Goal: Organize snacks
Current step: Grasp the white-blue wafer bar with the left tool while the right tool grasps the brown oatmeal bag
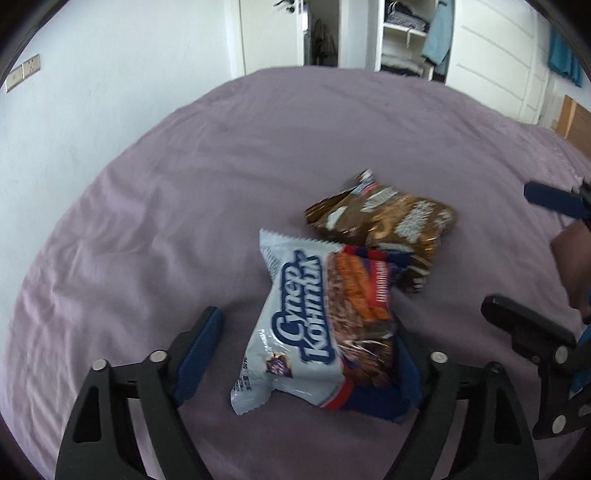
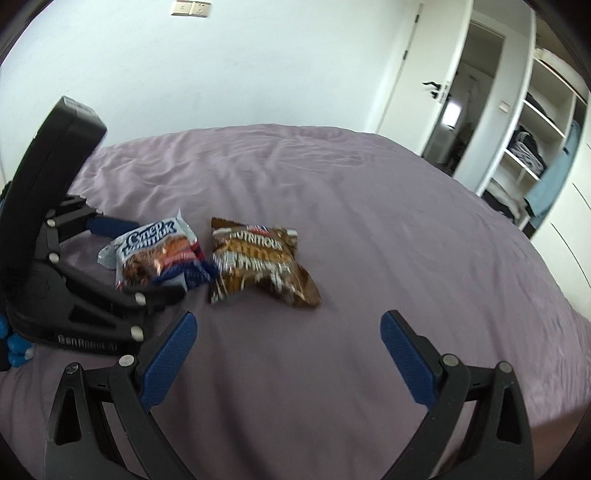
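bedroom, purple bedsheet (image 2: 332,192)
white wall with switch plates (image 2: 191,8); open wardrobe (image 2: 532,147) holding folded clothes, blue garment (image 2: 554,181) hanging; door with dark handle (image 2: 433,85).

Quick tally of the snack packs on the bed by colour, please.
White-blue pack: 1
Brown pack: 1
Total: 2
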Tool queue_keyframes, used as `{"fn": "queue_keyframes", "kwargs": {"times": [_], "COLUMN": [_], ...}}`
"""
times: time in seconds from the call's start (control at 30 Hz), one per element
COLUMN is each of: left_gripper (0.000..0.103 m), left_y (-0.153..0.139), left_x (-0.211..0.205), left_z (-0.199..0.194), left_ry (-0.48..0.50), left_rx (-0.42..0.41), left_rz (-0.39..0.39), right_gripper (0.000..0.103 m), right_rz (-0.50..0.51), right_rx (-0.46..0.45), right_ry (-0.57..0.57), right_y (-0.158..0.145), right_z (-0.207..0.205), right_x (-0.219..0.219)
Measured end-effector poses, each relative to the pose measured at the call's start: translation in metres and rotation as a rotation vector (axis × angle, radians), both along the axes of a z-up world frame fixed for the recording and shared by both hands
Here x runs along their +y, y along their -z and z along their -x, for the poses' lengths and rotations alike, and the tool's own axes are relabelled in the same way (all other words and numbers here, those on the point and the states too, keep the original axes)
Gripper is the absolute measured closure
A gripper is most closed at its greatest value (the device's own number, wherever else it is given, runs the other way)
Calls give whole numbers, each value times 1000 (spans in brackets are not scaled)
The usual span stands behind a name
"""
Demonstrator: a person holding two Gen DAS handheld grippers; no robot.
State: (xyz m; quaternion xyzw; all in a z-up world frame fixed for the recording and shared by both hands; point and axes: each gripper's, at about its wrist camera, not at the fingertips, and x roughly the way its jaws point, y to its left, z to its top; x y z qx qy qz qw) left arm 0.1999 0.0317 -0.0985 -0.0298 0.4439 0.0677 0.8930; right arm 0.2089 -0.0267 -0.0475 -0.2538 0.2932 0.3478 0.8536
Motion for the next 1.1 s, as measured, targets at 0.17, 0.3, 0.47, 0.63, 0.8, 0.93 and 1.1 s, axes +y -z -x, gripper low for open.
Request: {"fn": "queue_keyframes", "kwargs": {"times": [0.17, 0.3, 0.47, 0.63, 0.8, 0.93, 1.1], "left_gripper": [1, 1, 5, 24, 38, 40, 41], "left_y": [11, 14, 11, 5, 4, 4, 5], "left_x": [8, 14, 24, 39, 55, 63, 60], "left_z": [-4, -2, 4, 18, 26, 32, 33], "left_ry": [-42, -35, -49, -84, -121, -137, -135], "left_rx": [45, 49, 21, -6, -18, -27, -37], "left_rz": [10, 52, 70, 87, 93, 114, 111], "right_gripper": [0, 0, 0, 0, 0, 0, 11], "right_rz": [9, -18, -46, -15, -24, -41, -8], "right_rx": [25, 75, 115, 135, 171, 194, 197], "right_ry": [-63, -87, -115, -148, -153, -126, -100], "right_y": [10, 12, 15, 25, 33, 35, 40], "right_z": [-18, -33, -41, -44, -49, -56, -60], "right_x": [19, 21, 26, 47, 62, 65, 74]}}
